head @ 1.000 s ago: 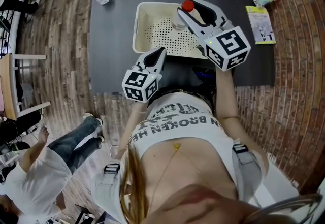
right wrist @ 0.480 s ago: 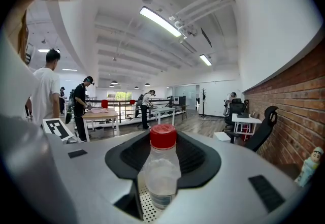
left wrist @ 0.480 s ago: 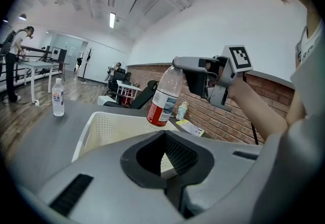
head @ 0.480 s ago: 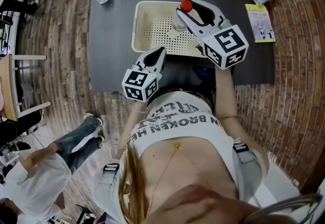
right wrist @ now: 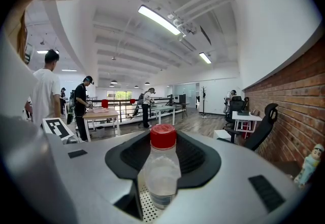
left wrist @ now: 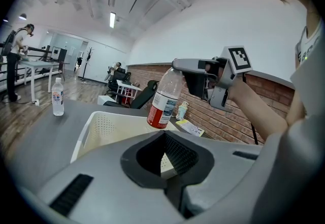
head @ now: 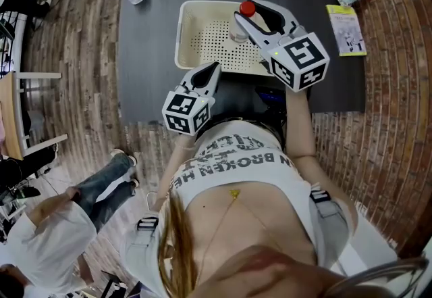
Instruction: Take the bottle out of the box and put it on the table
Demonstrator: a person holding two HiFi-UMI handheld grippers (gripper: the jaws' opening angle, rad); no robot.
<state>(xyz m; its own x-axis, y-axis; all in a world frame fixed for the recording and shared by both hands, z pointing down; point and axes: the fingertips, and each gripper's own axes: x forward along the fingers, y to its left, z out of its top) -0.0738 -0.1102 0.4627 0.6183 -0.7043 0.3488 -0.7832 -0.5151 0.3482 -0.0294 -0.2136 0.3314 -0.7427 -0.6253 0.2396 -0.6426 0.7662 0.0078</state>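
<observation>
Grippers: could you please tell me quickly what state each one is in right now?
Left gripper: closed, holding nothing.
Right gripper: closed on the bottle, lifted above the box.

Bright, even indoor light. Ceiling strip lights point(right wrist: 161, 20) near 12 o'clock in right gripper view, 11 o'clock in left; mild glare. Shadows soft. 3 fisheye views: edges bend, 2 gripper views black-cornered. Bottle point(right wrist: 161, 169) sharp, far room softer.
</observation>
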